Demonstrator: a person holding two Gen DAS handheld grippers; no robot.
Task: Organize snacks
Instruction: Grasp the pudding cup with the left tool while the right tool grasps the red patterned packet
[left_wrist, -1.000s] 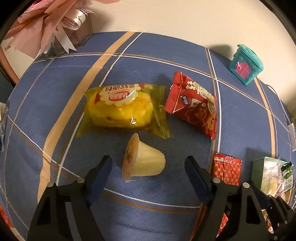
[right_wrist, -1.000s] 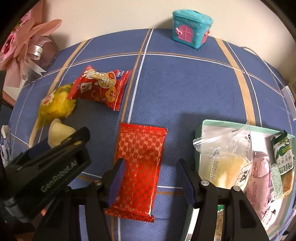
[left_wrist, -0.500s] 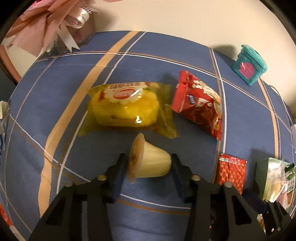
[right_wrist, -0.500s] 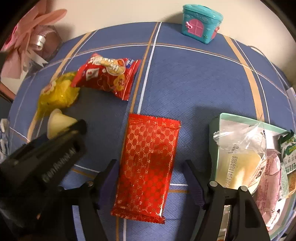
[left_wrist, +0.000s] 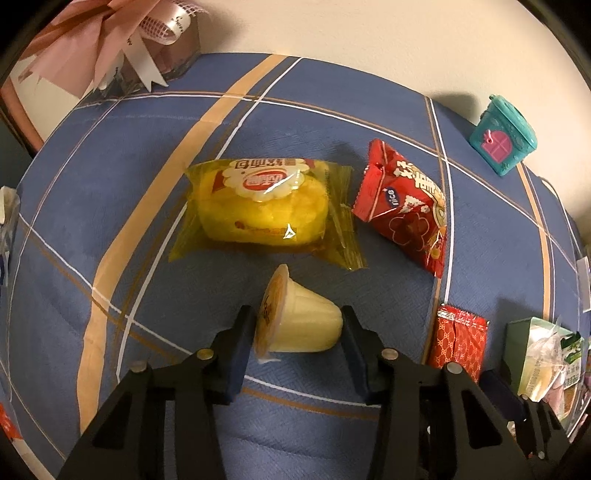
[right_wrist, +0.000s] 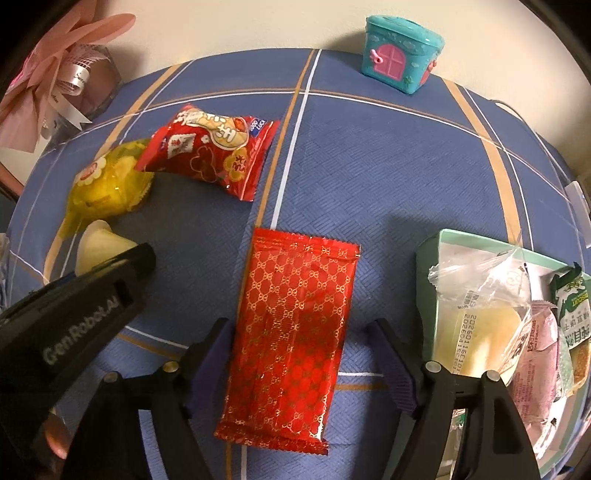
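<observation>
1. My left gripper (left_wrist: 299, 336) has clamped onto the jelly cup (left_wrist: 299, 321), low in the centre of the left wrist view. The cup lies on its side with its foil lid toward frame left, so its long axis runs straight across, from one pad to the other. One pad presses the lid, the other the base.

2. My right gripper (right_wrist: 301, 363) has just been opening; its jaws stand wide and hold nothing. The red gold-patterned packet (right_wrist: 291, 339) lies between them, long axis running up-frame along the fingers. Neither pad touches it.

3. I judge the coming move turns on the mint-green box (right_wrist: 428, 280), at the right edge of the right wrist view and already holding snacks. It sits just beside the right gripper, so that hand is nearer; the cup must travel rightward past the red packet.

4. Writing I can read: "nice" on the red snack bag (left_wrist: 402, 210); "GenRobot.AI" on the left gripper's body, lower left of the right view. The yellow cake pack (left_wrist: 266, 210) carries a red-and-white label too small to read.
</observation>
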